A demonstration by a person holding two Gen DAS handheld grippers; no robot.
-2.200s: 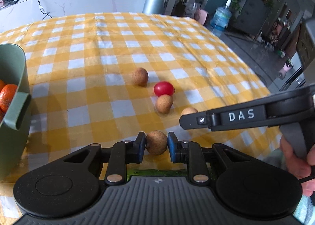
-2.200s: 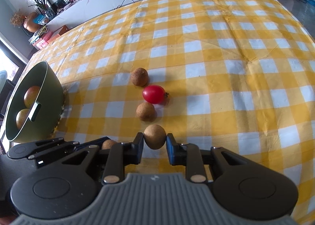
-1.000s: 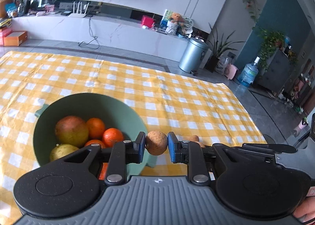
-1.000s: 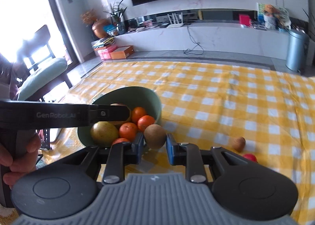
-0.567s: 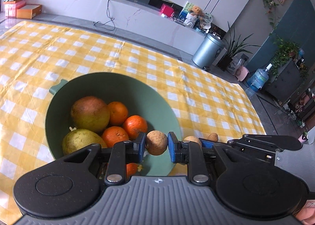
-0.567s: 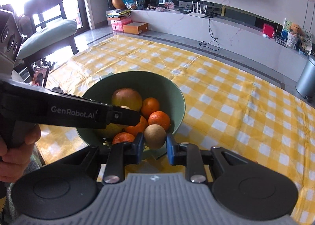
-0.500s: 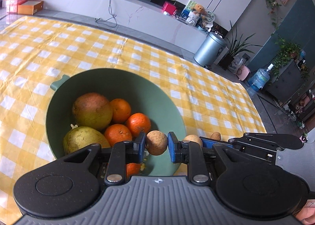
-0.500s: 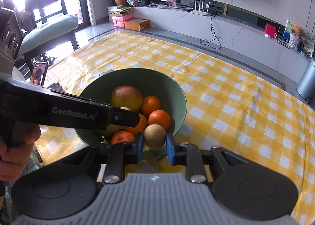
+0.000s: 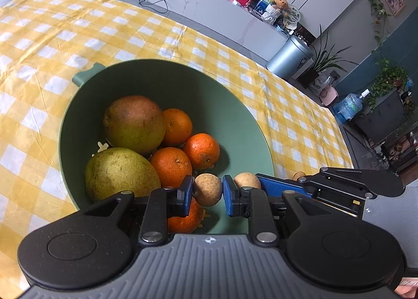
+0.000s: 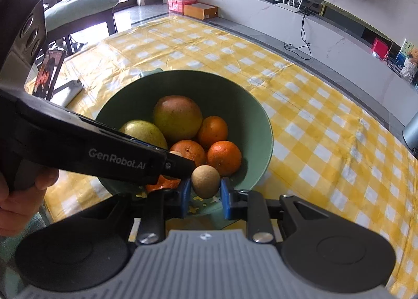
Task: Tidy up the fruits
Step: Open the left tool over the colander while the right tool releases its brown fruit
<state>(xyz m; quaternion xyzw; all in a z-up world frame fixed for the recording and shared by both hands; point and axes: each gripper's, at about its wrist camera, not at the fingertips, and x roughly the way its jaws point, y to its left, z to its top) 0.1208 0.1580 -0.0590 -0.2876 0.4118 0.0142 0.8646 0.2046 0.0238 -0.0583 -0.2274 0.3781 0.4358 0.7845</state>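
Now both grippers hang over the near side of the green bowl [image 9: 250, 126], whereas 2.2 s ago they sat low over the tablecloth among the loose fruit. The left gripper [image 9: 207, 192] has its blue pads closed to the width of one small brown fruit [image 9: 207, 189], which is clamped between them above the bowl's near inner wall. The right gripper [image 10: 205, 192] is in the same condition: fingers narrowed onto a second small brown fruit [image 10: 205, 181], held over the bowl's near rim. In the left wrist view that second fruit shows just beside the first, to its right.

Since 0.5 s ago both cameras have closed in and tilted further down, so the bowl fills more of each view. Neither fruit has been let go yet.

Beyond the grippers, the bowl holds two large green-brown fruits [image 9: 134, 121] and several oranges [image 9: 201, 151], stacked toward its left and centre. The lower right of the bowl floor is bare. The yellow checked tablecloth [image 9: 78, 29] extends behind the bowl.

Judgement: transport is complete and the release step is due. Opening either gripper should drop its fruit into the bowl, onto or beside the oranges.
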